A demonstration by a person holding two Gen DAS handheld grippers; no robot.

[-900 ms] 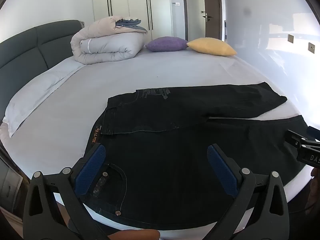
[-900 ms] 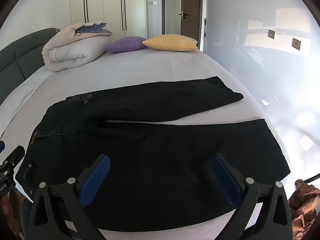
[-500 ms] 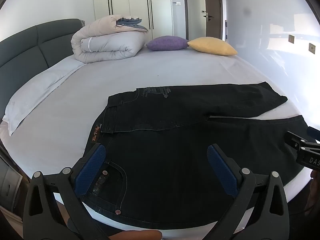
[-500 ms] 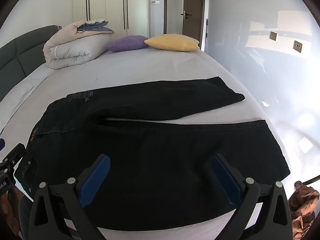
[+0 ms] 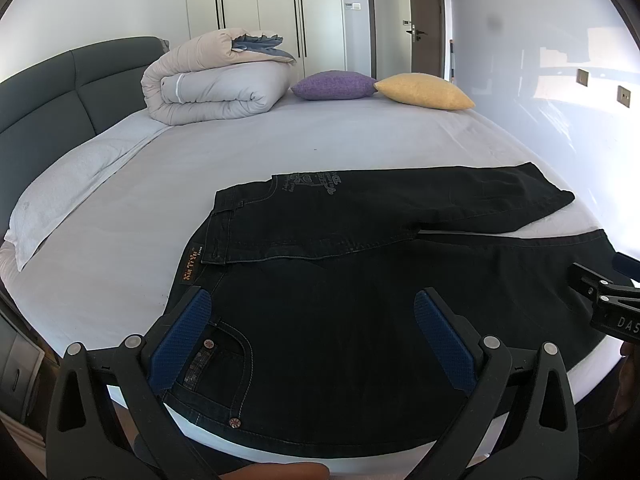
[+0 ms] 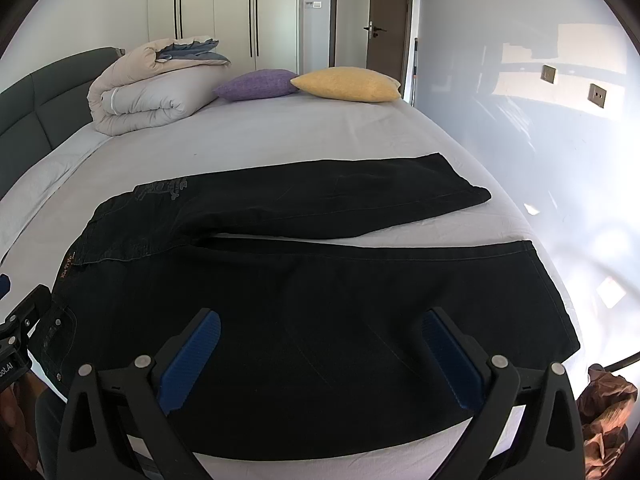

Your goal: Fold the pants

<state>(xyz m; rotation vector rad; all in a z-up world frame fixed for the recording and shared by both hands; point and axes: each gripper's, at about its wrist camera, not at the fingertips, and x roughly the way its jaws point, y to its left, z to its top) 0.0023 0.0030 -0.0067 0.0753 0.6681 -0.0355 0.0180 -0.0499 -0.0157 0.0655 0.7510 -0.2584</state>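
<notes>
My left gripper [image 5: 308,344] hangs over the waist end of the pants [image 5: 360,280], blue pads spread wide, nothing between them. My right gripper [image 6: 320,356] is likewise spread, empty, over the near leg. Pants lie flat on the bed [image 5: 320,140], dark denim, waistband left, the two legs running right and split in a narrow V, far leg angled away. Beyond them: bare sheet, then a rolled duvet [image 5: 216,80], a purple cushion [image 5: 332,85], a yellow cushion [image 5: 424,91]. Wardrobe [image 6: 224,12] behind.
</notes>
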